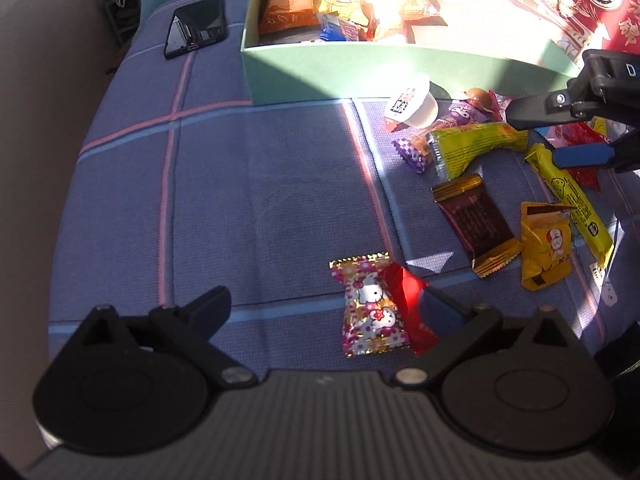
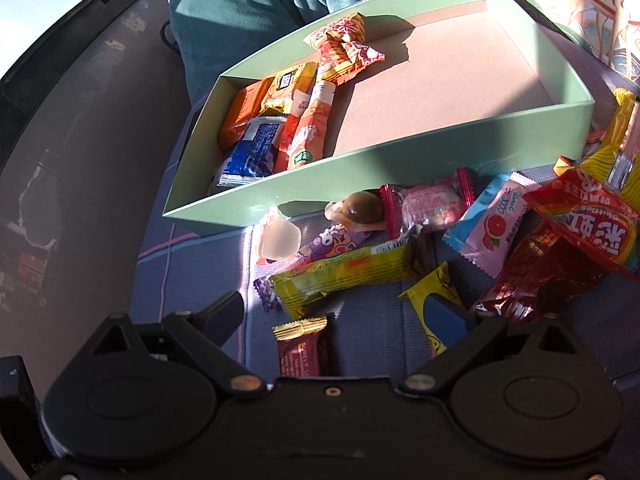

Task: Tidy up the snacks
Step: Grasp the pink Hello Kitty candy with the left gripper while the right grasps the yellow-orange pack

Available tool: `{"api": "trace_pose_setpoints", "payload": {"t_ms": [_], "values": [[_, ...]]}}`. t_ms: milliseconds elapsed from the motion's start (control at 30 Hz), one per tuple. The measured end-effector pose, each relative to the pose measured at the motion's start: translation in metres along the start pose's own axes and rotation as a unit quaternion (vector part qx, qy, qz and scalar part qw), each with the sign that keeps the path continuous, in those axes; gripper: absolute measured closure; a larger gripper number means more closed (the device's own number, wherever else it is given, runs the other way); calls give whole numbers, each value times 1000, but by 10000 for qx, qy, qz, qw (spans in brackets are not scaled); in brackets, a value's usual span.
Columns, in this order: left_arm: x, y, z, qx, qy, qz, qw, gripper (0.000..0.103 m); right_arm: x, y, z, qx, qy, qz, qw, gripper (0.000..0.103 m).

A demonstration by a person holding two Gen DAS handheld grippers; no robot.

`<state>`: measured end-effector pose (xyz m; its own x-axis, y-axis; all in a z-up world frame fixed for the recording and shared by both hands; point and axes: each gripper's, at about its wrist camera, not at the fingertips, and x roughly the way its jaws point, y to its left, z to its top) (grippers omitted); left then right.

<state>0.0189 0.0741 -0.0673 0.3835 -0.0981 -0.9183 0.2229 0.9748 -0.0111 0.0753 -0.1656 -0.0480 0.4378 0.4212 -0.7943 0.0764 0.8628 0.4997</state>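
A pale green box (image 1: 320, 76) at the back holds several snacks; it also shows in the right wrist view (image 2: 400, 160). My left gripper (image 1: 328, 308) is open, low over the blue checked cloth, with a Hello Kitty candy (image 1: 370, 306) and a red wrapper (image 1: 412, 308) between its fingers. My right gripper (image 2: 344, 312) is open over a loose pile: a yellow-green stick (image 2: 344, 272), a maroon bar (image 2: 304, 348), a yellow packet (image 2: 436, 292). It also shows in the left wrist view (image 1: 556, 136), above the pile.
A black phone (image 1: 196, 26) lies left of the box. A red patterned gift box (image 1: 580, 4) stands at back right. More loose snacks include a jelly cup (image 2: 278, 240), a pink grapefruit packet (image 2: 492, 228) and a red Skittles bag (image 2: 588, 220).
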Motion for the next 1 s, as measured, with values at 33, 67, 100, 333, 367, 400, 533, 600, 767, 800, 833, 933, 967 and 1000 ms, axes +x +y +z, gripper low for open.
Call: {"api": "trace_pose_setpoints", "payload": {"t_ms": [33, 67, 100, 333, 367, 400, 533, 600, 767, 800, 833, 933, 967, 1000], "values": [[0, 0, -1, -18, -3, -19, 10000, 2, 1, 1, 0, -9, 24, -2, 10000, 5], [-1, 1, -1, -35, -5, -44, 10000, 4, 3, 2, -1, -9, 48, 2, 10000, 5], [-1, 1, -1, -38, -6, -63, 10000, 4, 4, 2, -1, -10, 77, 5, 10000, 5], [-5, -1, -2, -27, -68, -158, 9998, 11, -4, 3, -15, -58, 177, -13, 9998, 5], [-5, 0, -2, -35, -85, -133, 9999, 14, -7, 2, -19, -59, 179, -31, 9998, 5], [-6, 0, -3, -52, -104, -94, 9999, 15, -10, 2, -22, -52, 183, -41, 9998, 5], [-11, 13, -2, -302, -205, -85, 9993, 18, -21, -2, -36, -8, 188, -60, 9998, 5], [-15, 14, -2, -256, -238, -71, 9994, 18, -24, -2, -43, -25, 212, -62, 9998, 5], [-8, 1, -9, 11, -98, -115, 9999, 18, -21, 4, -59, -292, 190, -240, 9991, 16], [-7, 0, -10, 6, -126, -106, 9999, 18, -20, 5, -61, -345, 182, -276, 9989, 24], [-6, 0, -9, -42, -179, -97, 9998, 19, -18, 7, -64, -425, 187, -334, 9984, 33], [-3, 2, -5, -161, -156, -237, 9995, 55, -11, 12, -71, -660, 193, -492, 9964, 56], [-1, 0, -4, -140, -102, -285, 9994, 77, -8, 13, -73, -736, 192, -551, 9956, 59], [1, -1, -5, -93, -71, -263, 9996, 80, -7, 13, -75, -784, 164, -607, 9949, 64]]}}
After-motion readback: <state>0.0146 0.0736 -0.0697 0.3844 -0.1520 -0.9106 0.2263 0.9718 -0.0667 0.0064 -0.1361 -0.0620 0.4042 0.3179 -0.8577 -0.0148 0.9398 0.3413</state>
